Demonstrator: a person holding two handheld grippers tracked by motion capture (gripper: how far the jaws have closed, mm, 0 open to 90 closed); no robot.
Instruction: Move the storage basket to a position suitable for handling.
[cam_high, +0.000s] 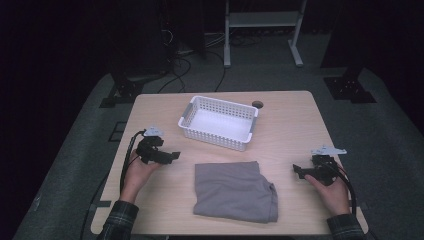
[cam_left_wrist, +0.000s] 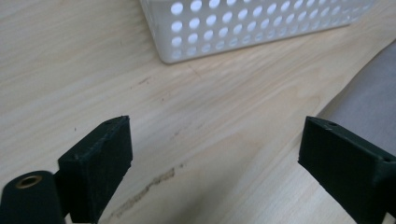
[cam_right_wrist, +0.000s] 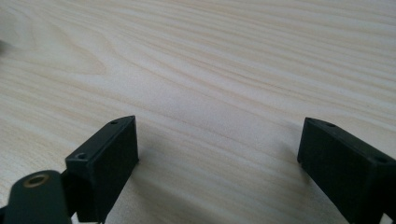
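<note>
1. First, confirm the layout. The folded grey cloth (cam_high: 234, 191) lies flat on the table (cam_high: 290, 125) between your two hands, near the front edge. The white basket (cam_high: 218, 122) stands just behind it, apart from it and holding nothing.
2. Check the left gripper (cam_high: 172, 156). Its jaws stand wide apart with nothing between them; it sits left of the cloth and is not touching it. In the left gripper view, the cloth's edge (cam_left_wrist: 369, 107) shows beyond the right-hand jaw.
3. Check the right gripper (cam_high: 297, 171). Its jaws are also spread wide over bare wood (cam_right_wrist: 210, 84), clear of the cloth's right edge.
4. Judge the step in hand as the approach to the cloth. Bring each gripper in low and level toward its own side of the cloth.
5. Slide the lower jaw under all folded layers before you close, so that no layer is left behind and the fold does not open.
6. Grip at matching points on both sides; an uneven hold is likely to let the cloth sag or unfold.
7. Keep the trailing cables clear of the basket.
</note>
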